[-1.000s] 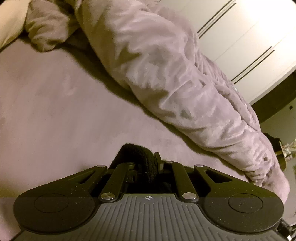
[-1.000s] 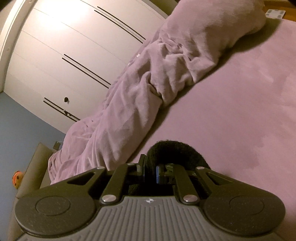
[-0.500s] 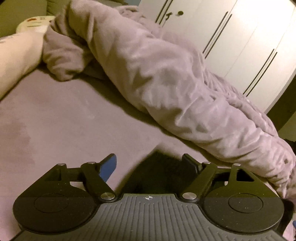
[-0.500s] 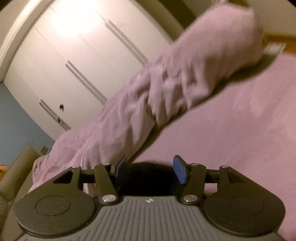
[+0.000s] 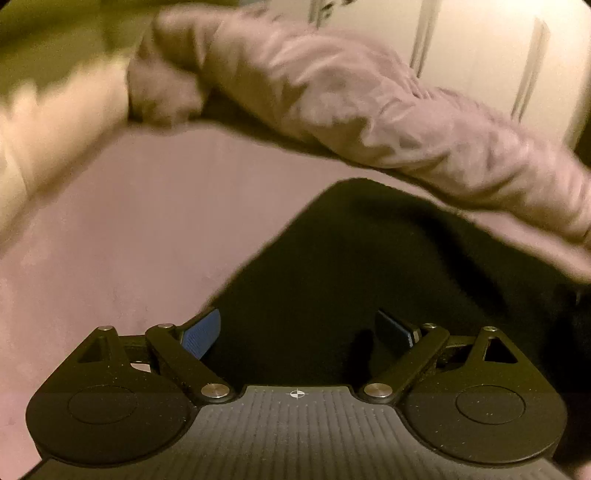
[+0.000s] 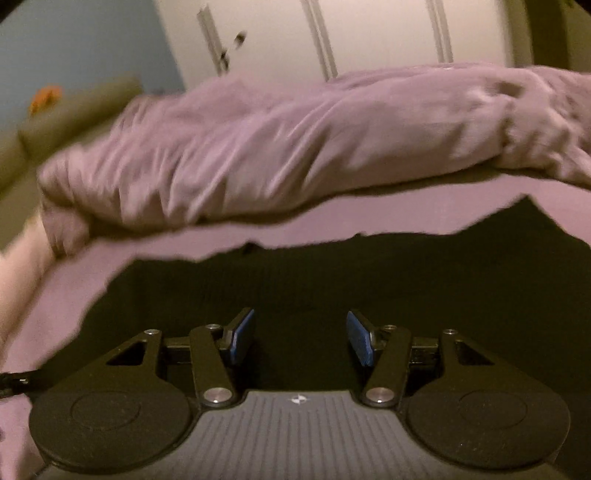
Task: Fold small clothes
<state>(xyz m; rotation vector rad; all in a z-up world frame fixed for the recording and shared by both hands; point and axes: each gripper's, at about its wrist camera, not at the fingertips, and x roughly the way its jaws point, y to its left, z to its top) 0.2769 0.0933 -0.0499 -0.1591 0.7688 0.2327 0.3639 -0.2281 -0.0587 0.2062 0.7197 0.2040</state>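
A black knitted garment (image 5: 369, 258) lies flat on the mauve bed sheet (image 5: 129, 229); it also fills the lower part of the right wrist view (image 6: 332, 280). My left gripper (image 5: 299, 330) is open above the garment's near edge, its blue pads spread apart with nothing between them. My right gripper (image 6: 301, 336) is open too, hovering over the garment, holding nothing. Both views are blurred by motion.
A bunched mauve duvet (image 5: 369, 103) lies along the far side of the bed, also in the right wrist view (image 6: 295, 147). A pale pillow (image 5: 44, 140) sits at the left. White wardrobe doors (image 6: 332, 33) stand behind the bed.
Both grippers were shut on the black garment a second ago. Both have opened and let it go, then pulled back, and the garment now lies spread on the sheet.
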